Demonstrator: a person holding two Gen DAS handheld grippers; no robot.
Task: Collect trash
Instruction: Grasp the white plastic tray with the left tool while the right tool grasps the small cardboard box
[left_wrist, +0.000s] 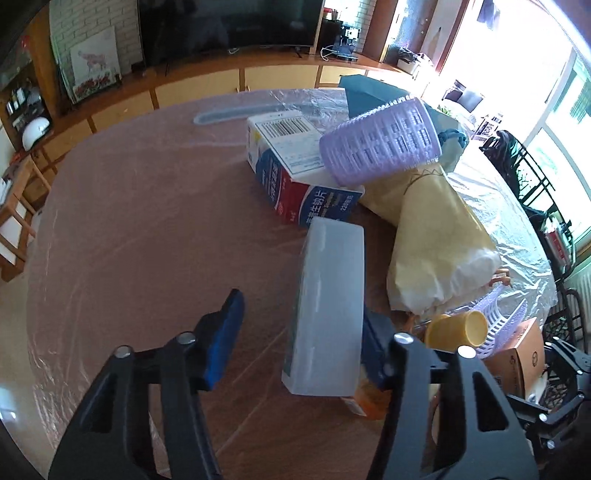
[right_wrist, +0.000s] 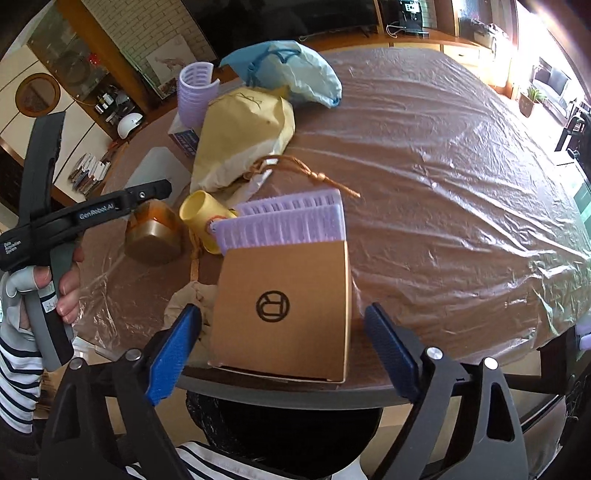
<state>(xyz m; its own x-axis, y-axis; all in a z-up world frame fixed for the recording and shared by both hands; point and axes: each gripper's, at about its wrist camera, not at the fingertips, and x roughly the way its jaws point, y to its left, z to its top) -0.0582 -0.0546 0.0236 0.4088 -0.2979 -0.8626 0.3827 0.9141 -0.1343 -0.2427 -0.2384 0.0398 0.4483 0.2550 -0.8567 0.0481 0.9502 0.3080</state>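
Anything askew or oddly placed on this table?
Yes. The purple hair roller lies tilted on top of the red-and-blue box, not on the table. The cardboard box sits right at the table edge, a corner looking slightly past it.

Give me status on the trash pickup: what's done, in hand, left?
Done: nothing visibly collected. In hand: the left hand-held gripper brackets a translucent white plastic box, not clamped; the right hand-held gripper stands open around a brown cardboard box. Left: the lilac perforated plastic cylinder, yellow paper bag, yellow plastic cup and red-and-blue carton on the plastic-covered table.
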